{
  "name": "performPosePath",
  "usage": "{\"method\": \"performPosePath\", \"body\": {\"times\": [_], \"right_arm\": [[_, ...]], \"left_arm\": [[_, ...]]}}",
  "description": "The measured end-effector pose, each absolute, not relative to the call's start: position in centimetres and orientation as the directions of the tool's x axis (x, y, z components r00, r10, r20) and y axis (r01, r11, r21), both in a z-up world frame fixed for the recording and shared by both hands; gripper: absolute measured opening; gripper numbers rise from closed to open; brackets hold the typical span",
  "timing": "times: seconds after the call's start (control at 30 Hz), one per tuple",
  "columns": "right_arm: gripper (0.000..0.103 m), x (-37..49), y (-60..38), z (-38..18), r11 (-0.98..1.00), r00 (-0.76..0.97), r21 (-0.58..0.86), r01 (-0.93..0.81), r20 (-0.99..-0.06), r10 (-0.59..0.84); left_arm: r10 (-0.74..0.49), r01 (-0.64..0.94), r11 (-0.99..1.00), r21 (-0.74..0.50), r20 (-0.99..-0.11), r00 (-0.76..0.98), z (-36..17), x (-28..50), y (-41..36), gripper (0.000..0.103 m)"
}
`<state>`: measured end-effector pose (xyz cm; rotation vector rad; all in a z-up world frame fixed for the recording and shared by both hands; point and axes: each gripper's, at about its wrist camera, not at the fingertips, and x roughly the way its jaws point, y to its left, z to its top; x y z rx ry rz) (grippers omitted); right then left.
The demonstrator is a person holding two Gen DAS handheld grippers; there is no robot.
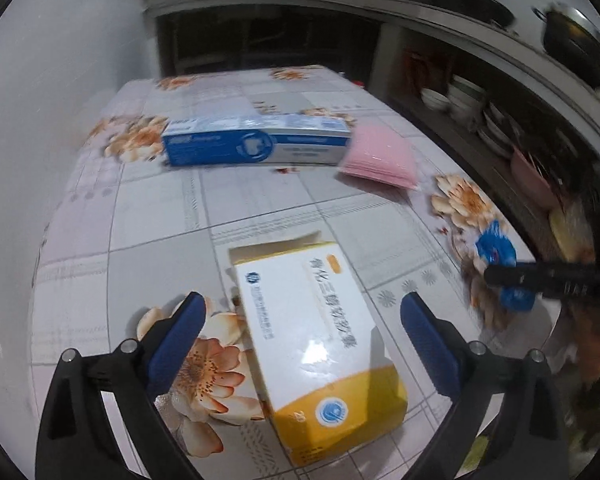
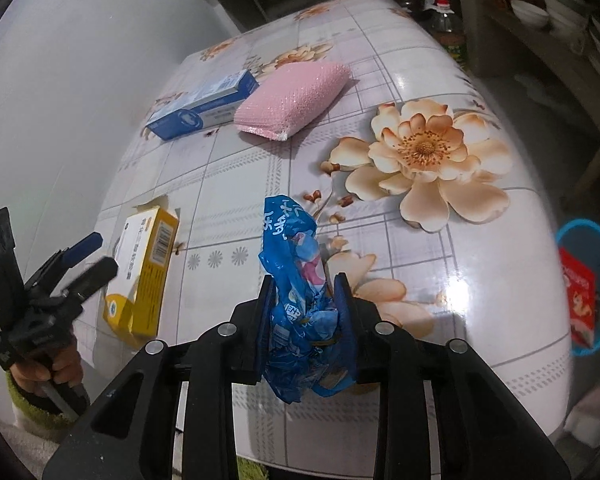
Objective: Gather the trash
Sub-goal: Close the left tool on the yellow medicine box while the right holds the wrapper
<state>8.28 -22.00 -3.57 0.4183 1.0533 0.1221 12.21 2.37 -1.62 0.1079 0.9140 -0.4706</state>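
My right gripper (image 2: 305, 280) is shut on a crumpled blue plastic wrapper (image 2: 296, 280), held just above the flowered table; the wrapper (image 1: 496, 248) and gripper also show at the right of the left wrist view. My left gripper (image 1: 302, 304) is open, its fingers on either side of a white and yellow medicine box (image 1: 316, 344) lying on the table. That box (image 2: 144, 272) and the left gripper (image 2: 94, 256) also show at the left of the right wrist view.
A blue and white box (image 1: 256, 142) (image 2: 204, 106) and a pink sponge pack (image 1: 380, 158) (image 2: 292, 96) lie at the table's far side. A blue bin (image 2: 588, 288) with a red packet stands below the table's right edge. Shelves with bowls (image 1: 472, 100) and pots line the right.
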Motion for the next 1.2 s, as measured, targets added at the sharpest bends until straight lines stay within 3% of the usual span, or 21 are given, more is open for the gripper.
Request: {"method": "performPosePath", "body": {"times": [0.4,0.53,0.7,0.93,1.2], "right_arm": [[0.054,8.0,-21.8,-3.9,0.924,0.498,0.366,0.112,-0.825,0.267],[0.055,7.8,-21.6,-4.0,0.926,0.495,0.362,0.108,-0.827,0.266],[0.055,7.8,-21.3,-4.0,0.933,0.499,0.346,0.102,-0.829,0.253],[0.055,7.7,-21.1,-3.8,0.945,0.504,0.307,0.113,-0.837,0.212],[0.055,7.5,-21.0,-3.6,0.961,0.514,0.264,0.085,-0.838,0.185]], "left_arm": [[-0.307,0.339,0.925,-0.171,-0.861,0.404,-4.1,12.6,2.4,0.096],[-0.290,0.367,0.920,-0.139,-0.872,0.396,-4.5,12.4,1.3,0.094],[-0.336,0.426,0.892,-0.150,-0.851,0.403,-4.6,12.1,-0.1,0.077],[-0.384,0.493,0.855,-0.159,-0.833,0.397,-4.3,12.0,-1.9,0.077],[-0.302,0.479,0.873,-0.087,-0.869,0.393,-4.7,12.3,-1.8,0.084]]}}
